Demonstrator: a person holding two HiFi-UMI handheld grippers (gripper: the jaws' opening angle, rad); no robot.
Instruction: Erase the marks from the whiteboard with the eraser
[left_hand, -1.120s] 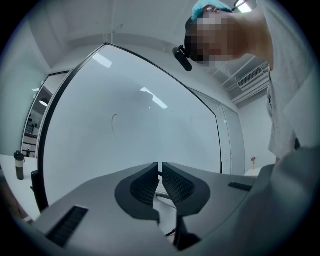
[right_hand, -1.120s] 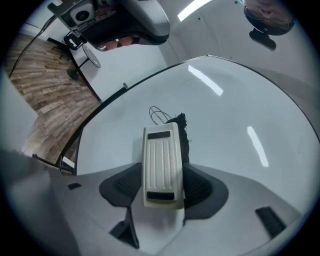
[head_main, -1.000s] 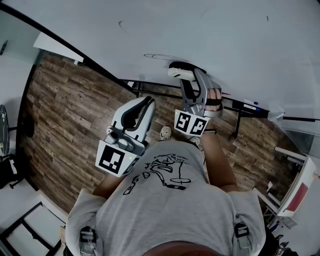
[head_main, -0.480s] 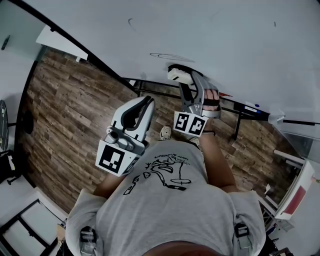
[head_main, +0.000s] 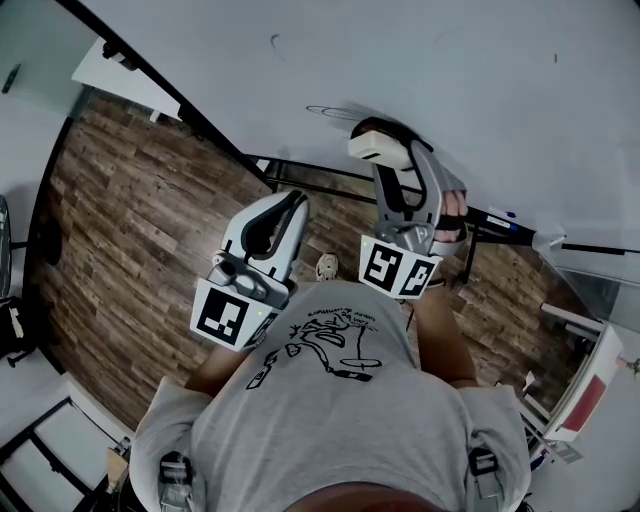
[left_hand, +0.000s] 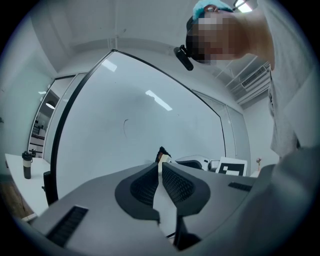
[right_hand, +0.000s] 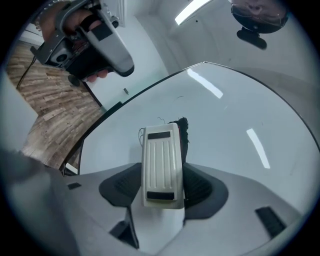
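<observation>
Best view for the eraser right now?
Right gripper view: the eraser fills the centre, its ribbed cream back and dark felt edge clear, clamped in the right gripper. Head view shows it small, at the whiteboard; left gripper view catches only a sliver.

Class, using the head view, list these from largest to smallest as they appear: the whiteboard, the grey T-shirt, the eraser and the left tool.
1. whiteboard
2. grey T-shirt, a close second, but it is also nearest the camera
3. left tool
4. eraser, clearly the smallest
</observation>
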